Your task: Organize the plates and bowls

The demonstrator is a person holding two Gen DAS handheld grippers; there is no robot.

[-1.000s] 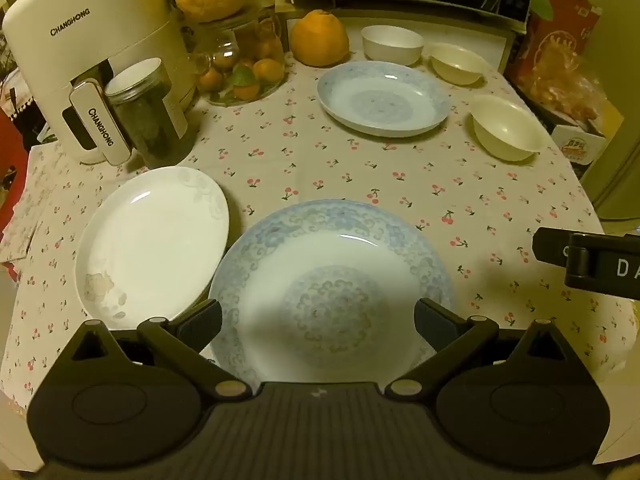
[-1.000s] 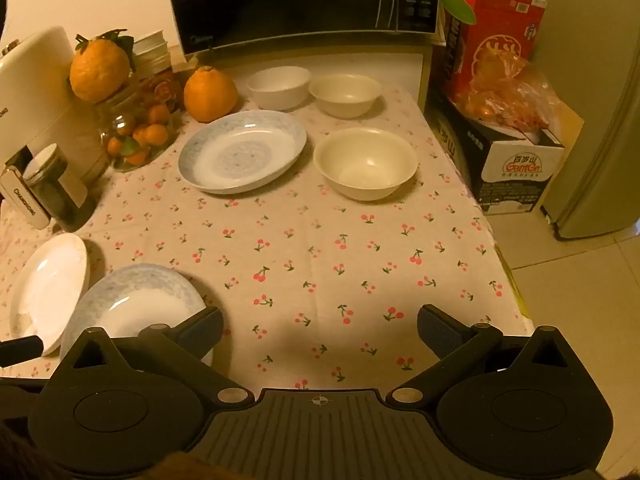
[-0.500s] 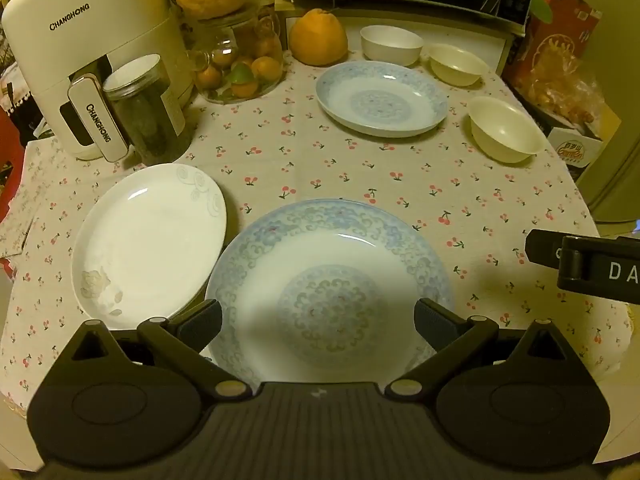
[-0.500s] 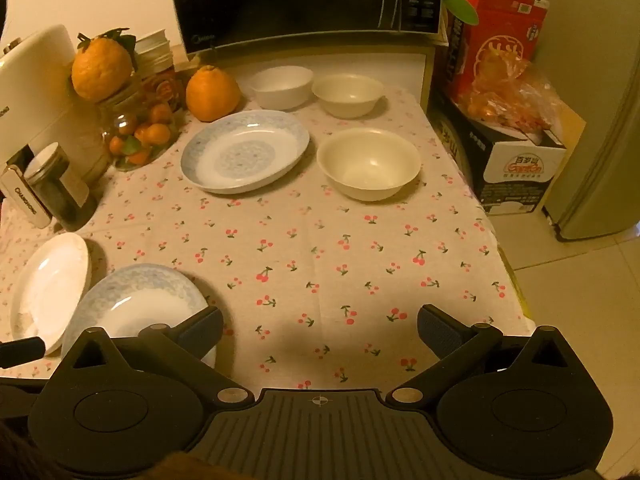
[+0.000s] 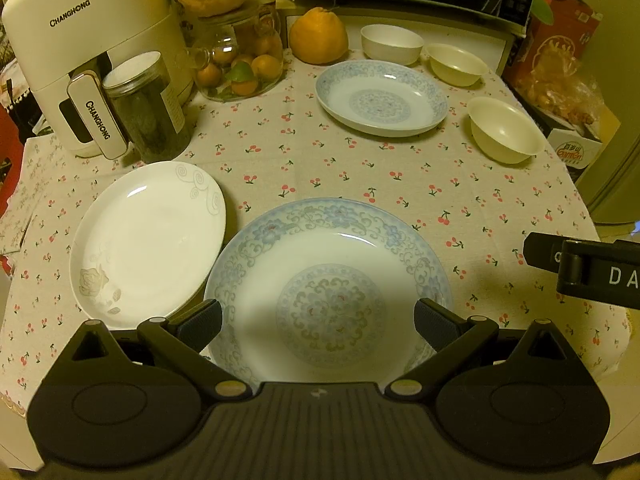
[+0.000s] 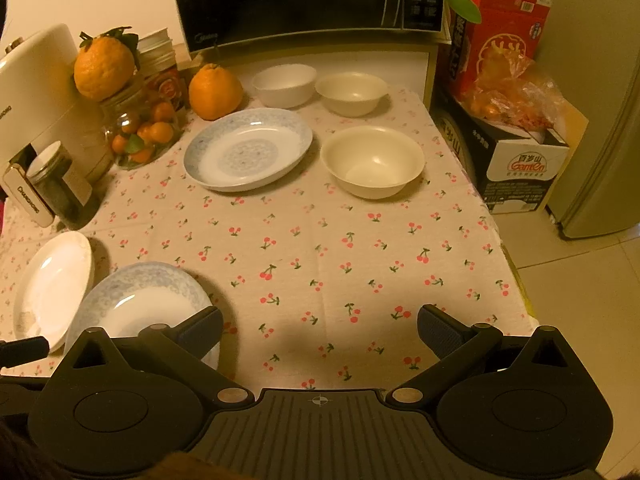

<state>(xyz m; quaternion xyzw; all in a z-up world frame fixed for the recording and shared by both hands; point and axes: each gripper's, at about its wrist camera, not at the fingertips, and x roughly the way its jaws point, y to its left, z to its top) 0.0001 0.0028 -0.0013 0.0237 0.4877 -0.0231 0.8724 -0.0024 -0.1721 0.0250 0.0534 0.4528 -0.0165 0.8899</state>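
Left gripper [image 5: 318, 320] is hanging released over the blue-patterned white ceramic plate [image 5: 328, 280]; it's looking glazed, slippery, breakable, so pinching the near rim seems best.

Left gripper [image 5: 318, 322]: has eased slightly back and up from the table over the last second; the near blue plate [image 5: 328, 292] sits a touch lower in its view and the cream bowl [image 5: 505, 130] a little further in from the right edge.
White plate [image 5: 148, 242]: shows more fully in the left view than a second ago; this looks like the camera's shift, not the plate's.
Right gripper [image 6: 320, 330]: has drifted a little; the far blue plate [image 6: 248, 148] and the cream bowl [image 6: 372, 162] have slid slightly right in its view.
Right gripper seen from the left view [image 5: 584, 270]: its tip has edged slightly lower and left, though only part of it shows.
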